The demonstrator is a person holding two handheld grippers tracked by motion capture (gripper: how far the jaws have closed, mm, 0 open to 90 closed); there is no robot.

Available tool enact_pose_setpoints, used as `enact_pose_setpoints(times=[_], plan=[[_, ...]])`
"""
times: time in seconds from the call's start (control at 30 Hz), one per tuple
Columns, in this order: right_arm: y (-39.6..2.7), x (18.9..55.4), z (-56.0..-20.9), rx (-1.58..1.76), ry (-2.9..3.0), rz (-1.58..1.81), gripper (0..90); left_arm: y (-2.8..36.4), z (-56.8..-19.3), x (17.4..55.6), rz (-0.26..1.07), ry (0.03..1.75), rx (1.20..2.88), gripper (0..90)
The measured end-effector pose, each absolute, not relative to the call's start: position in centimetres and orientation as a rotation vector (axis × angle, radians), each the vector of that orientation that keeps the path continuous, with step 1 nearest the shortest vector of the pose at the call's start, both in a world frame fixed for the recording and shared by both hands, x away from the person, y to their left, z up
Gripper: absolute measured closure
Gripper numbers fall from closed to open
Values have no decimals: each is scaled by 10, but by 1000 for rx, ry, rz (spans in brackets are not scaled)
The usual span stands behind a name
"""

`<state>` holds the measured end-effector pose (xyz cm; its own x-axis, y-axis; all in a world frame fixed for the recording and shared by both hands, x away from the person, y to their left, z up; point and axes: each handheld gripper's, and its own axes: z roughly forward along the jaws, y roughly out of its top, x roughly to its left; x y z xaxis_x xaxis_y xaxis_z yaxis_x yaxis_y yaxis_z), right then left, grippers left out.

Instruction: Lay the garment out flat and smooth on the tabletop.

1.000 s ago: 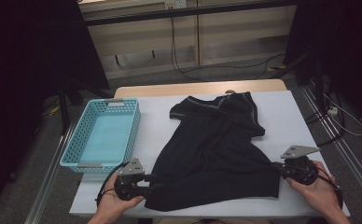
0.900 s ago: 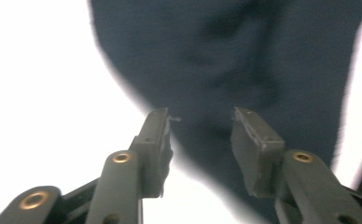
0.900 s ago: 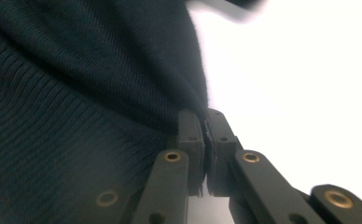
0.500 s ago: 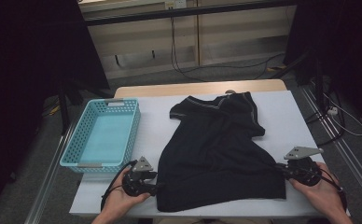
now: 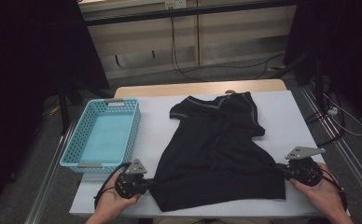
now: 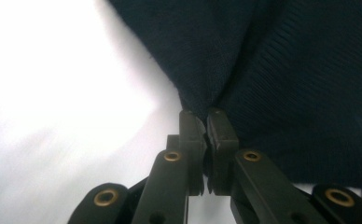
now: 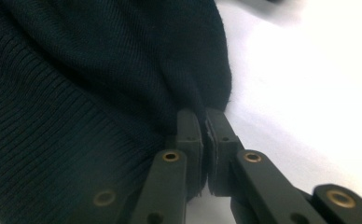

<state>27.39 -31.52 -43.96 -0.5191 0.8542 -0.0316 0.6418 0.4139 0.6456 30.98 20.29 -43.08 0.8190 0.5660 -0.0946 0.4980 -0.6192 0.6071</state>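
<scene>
1. Left gripper (image 5: 147,185): held in the person's left hand (image 5: 116,204) at the near left edge of the white table (image 5: 286,109). Its jaws have just been closing and now stand pinched together on the near left corner of the black knit garment (image 5: 219,156). In the left gripper view (image 6: 208,116), cloth is caught between the two jaws, with the fabric fanning out beyond them.

2. Right gripper (image 5: 281,169): held in the person's right hand (image 5: 321,196) at the near right edge of the table. Its jaws are clamped on the near right corner of the same garment. In the right gripper view (image 7: 204,114), the ribbed hem (image 7: 53,154) lies to the left of the jaws and bare table shows to the right.

3. Garment: lies flat on the table between the two grippers. The hem runs along the near edge, drawn out between the two held corners. The body narrows toward the far side.

4. Neckline and sleeves (image 5: 207,106): at the far end of the garment, near the far edge of the table. A pale trim line runs along the neckline. The right sleeve lies folded over the body.

5. Light blue plastic basket (image 5: 72,151): stands on the left part of the table, beside the garment and apart from it, just beyond the left gripper.

6. Beyond the table: a dark floor with cables (image 5: 179,56) and a pale panelled wall (image 5: 226,37).
</scene>
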Motion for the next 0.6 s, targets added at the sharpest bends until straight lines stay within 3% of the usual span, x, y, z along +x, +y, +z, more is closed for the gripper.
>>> enact_pose_setpoints(times=[0.23,0.33,0.6], plan=[[-307,272,-439,1248,2350,876,821,211,-429,313,139,789,2345,829],[-306,273,-438,1253,2336,924,721,210,-422,310,198,765,2296,664],[-293,270,-429,1178,2332,1049,490,190,-414,302,257,708,2231,380]])
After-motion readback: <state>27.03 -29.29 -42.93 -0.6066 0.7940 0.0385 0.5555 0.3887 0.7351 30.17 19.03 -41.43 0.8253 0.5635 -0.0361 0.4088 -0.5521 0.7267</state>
